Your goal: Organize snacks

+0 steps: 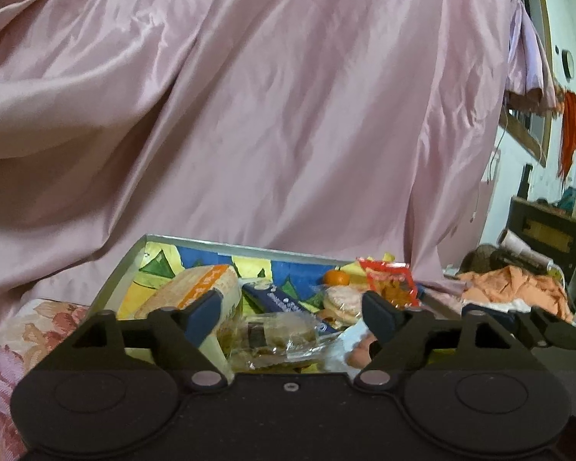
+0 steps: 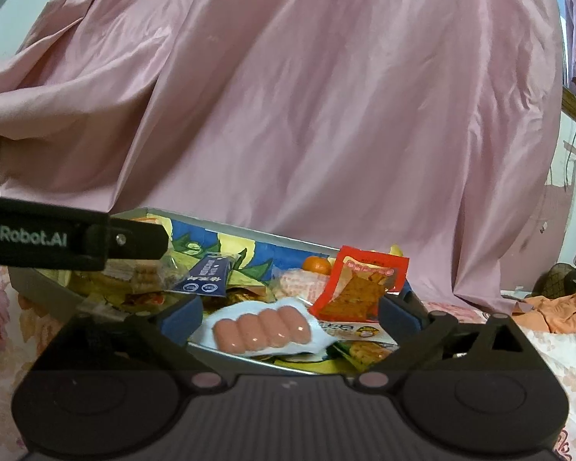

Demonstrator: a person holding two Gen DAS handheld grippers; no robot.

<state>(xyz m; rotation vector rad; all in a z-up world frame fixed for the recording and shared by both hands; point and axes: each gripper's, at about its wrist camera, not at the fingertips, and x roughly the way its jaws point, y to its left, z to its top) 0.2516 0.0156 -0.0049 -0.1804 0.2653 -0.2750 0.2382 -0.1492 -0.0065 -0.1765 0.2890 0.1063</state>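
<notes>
A shallow metal tray [image 1: 121, 269] with a bright cartoon print holds a heap of snacks. In the left wrist view my left gripper [image 1: 292, 313] is open above a clear-wrapped brown cake [image 1: 276, 334], with a large tan bread pack [image 1: 196, 288] by its left finger. A mandarin [image 1: 336, 277] and a red chip packet [image 1: 391, 282] lie further back. In the right wrist view my right gripper [image 2: 290, 317] is open over a white pack of pink sausages [image 2: 263, 330]. The red packet [image 2: 359, 288] and a blue packet [image 2: 205, 274] lie behind it.
A pink curtain [image 1: 288, 96] hangs right behind the tray [image 2: 249, 232]. The tray rests on floral bedding [image 1: 27, 330]. Orange cloth [image 1: 518, 288] and a dark cabinet [image 1: 549, 230] are at the right. The left gripper's body [image 2: 57, 238] crosses the right wrist view's left side.
</notes>
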